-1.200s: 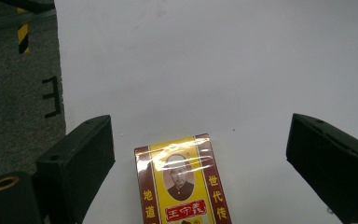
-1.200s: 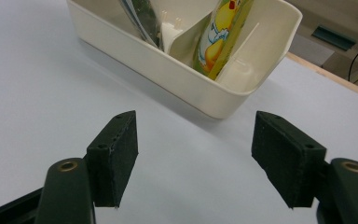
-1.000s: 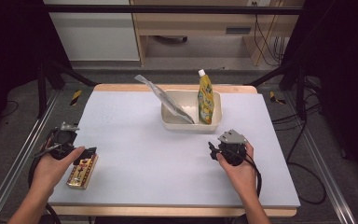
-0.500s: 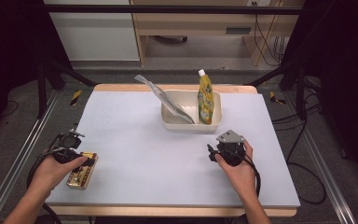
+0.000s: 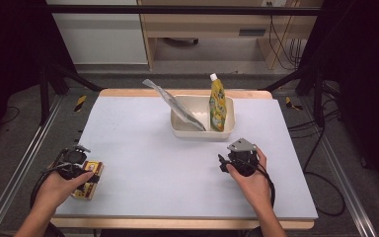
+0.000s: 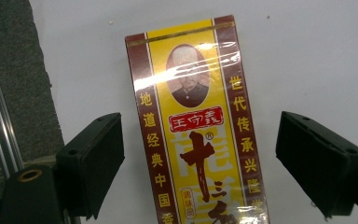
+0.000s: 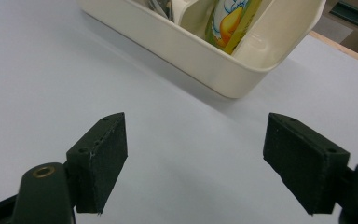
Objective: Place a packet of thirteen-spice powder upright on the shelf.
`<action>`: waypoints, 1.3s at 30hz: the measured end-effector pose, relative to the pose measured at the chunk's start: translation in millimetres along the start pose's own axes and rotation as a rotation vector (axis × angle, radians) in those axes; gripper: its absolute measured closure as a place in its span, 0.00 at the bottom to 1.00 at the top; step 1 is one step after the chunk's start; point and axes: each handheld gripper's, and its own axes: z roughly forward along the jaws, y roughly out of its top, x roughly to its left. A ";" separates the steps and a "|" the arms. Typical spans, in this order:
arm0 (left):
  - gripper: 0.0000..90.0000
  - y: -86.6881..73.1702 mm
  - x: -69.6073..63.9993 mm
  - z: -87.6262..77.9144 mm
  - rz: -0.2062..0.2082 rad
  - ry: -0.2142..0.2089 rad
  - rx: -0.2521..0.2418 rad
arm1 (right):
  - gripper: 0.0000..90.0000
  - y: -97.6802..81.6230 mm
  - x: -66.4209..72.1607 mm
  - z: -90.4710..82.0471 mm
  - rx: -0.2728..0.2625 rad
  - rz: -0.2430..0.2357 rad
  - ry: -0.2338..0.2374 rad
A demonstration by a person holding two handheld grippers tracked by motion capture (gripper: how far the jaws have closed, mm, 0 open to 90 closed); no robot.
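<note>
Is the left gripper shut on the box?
No, the left gripper stands open, its jaws on either side of the box with a gap to each.

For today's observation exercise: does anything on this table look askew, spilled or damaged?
Only the flat silver foil packet stands out: it leans diagonally, poking out over the rim of the cream plastic tub. The yellow squeeze bottle stands upright there. Nothing looks spilled or damaged.

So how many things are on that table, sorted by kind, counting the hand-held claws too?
Claws: 2, left claw and right claw
Tubs: 1, cream tub
Pouches: 2, yellow pouch and silver pouch, both in the tub
Boxes: 1, yellow and maroon box
Total: 6
</note>
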 end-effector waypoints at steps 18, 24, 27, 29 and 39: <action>0.24 -0.4 6.2 13.4 -0.016 -0.036 0.054 | 0.24 -0.2 0.3 0.9 0.012 0.003 0.010; 0.28 0.6 4.2 16.1 0.002 -0.038 0.065 | 0.24 -0.2 0.6 0.8 0.016 0.004 0.014; 0.29 1.5 3.7 17.0 0.009 -0.034 0.073 | 0.24 -0.2 0.5 0.7 0.017 0.005 0.015; 0.29 1.6 3.3 17.3 0.015 -0.029 0.072 | 0.24 -0.3 0.2 0.5 0.016 0.001 0.015; 0.33 4.6 -1.0 15.2 0.067 -0.034 0.053 | 0.24 -0.3 -0.1 -0.7 0.015 0.009 0.011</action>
